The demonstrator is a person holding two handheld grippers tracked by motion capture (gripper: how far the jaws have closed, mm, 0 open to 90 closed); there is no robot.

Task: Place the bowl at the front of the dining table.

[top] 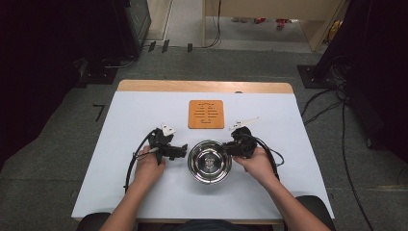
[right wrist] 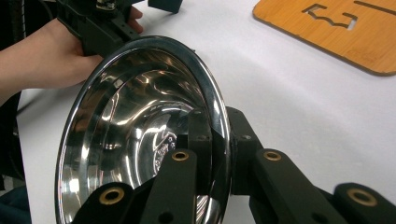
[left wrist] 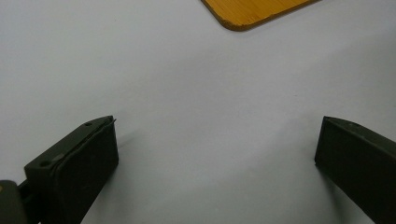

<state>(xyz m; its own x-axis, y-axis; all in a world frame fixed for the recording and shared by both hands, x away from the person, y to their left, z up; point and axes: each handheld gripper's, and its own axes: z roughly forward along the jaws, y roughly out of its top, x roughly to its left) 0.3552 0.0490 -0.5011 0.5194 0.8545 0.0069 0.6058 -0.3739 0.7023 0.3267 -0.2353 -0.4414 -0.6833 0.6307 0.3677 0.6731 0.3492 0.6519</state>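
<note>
At the near middle of the white table (top: 144, 183), I logged one round polished steel bowl (top: 210, 161), rim pinched by my right gripper (right wrist: 212, 140), my left gripper (left wrist: 217, 154) gaping wide just left, wooden slotted trivet (top: 206, 114) beyond.

your steel bowl (top: 210, 161) is round, shiny and mirror-bright inside, with a rolled rim and an embossed mark at the centre of its bottom. it sits mouth up on the white table, just left of your right gripper (top: 234, 147), whose jaws are pinched on the rim, one inside the bowl and one outside. from your left gripper (top: 183, 151) it lies just to the right, close beside the jaw tips but not held by them.
</note>
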